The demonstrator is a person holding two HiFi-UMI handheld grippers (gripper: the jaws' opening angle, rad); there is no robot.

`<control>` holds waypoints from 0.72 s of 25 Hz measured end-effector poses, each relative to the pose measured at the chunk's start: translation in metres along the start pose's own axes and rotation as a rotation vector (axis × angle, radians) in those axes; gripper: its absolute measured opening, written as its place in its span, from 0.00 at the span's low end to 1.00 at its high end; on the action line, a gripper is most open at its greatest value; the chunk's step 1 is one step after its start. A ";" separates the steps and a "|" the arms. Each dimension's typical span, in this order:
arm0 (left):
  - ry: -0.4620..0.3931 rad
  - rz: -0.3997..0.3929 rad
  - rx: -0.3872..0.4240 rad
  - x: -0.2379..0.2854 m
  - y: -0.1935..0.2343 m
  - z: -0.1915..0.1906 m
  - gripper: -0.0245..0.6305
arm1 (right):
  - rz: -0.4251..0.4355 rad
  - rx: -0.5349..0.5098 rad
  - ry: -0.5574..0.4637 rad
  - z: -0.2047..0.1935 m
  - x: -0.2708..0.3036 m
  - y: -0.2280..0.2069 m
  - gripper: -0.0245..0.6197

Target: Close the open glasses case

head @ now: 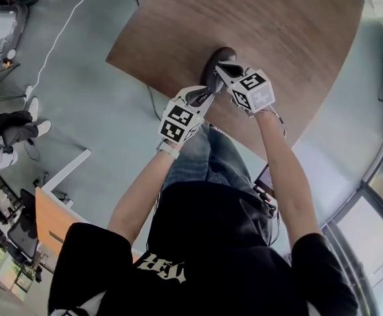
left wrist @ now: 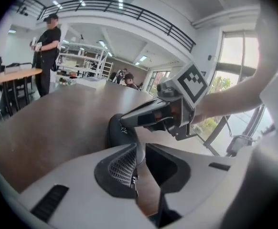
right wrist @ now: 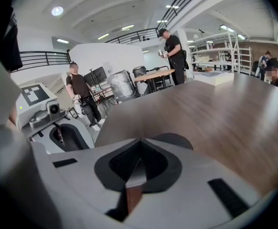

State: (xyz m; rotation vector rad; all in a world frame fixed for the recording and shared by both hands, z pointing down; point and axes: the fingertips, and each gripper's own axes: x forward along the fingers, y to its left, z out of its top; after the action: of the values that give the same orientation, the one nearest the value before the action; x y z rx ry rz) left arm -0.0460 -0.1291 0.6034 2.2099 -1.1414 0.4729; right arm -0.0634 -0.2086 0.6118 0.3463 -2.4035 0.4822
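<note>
The dark glasses case [head: 216,59] lies near the front edge of the round wooden table [head: 277,25]. It reads as one rounded dark shell [left wrist: 115,131], and I see no raised lid. My right gripper [head: 227,67] is shut and empty, and its jaws rest over the top of the case. In the right gripper view the case [right wrist: 179,139] pokes out just beyond the shut jaws. My left gripper [head: 202,96] sits just in front of the case. Its jaws stand a narrow slit apart with nothing between them. The right gripper [left wrist: 125,120] crosses above the case in the left gripper view.
The table edge [head: 178,87] runs right under both grippers. An orange desk [head: 50,222] and cables [head: 60,38] are on the floor to the left. People [right wrist: 175,56] stand by tables and shelving [left wrist: 84,61] far beyond the table.
</note>
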 end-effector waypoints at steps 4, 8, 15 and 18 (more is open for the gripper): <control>0.018 0.020 0.134 0.012 0.008 0.020 0.12 | 0.028 -0.012 -0.015 0.000 -0.003 0.000 0.02; 0.088 -0.016 0.301 0.023 0.015 0.026 0.12 | 0.040 -0.019 -0.040 -0.001 -0.003 0.004 0.02; 0.164 -0.039 0.411 0.030 0.030 0.023 0.12 | 0.029 0.030 -0.137 0.004 0.000 0.004 0.02; 0.174 -0.039 0.415 0.032 0.033 0.026 0.12 | 0.020 0.013 -0.155 0.004 0.000 0.001 0.02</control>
State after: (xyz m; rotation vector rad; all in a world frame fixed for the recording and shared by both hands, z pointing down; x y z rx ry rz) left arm -0.0537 -0.1804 0.6132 2.4720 -0.9712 0.9367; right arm -0.0659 -0.2095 0.6087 0.3785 -2.5570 0.4965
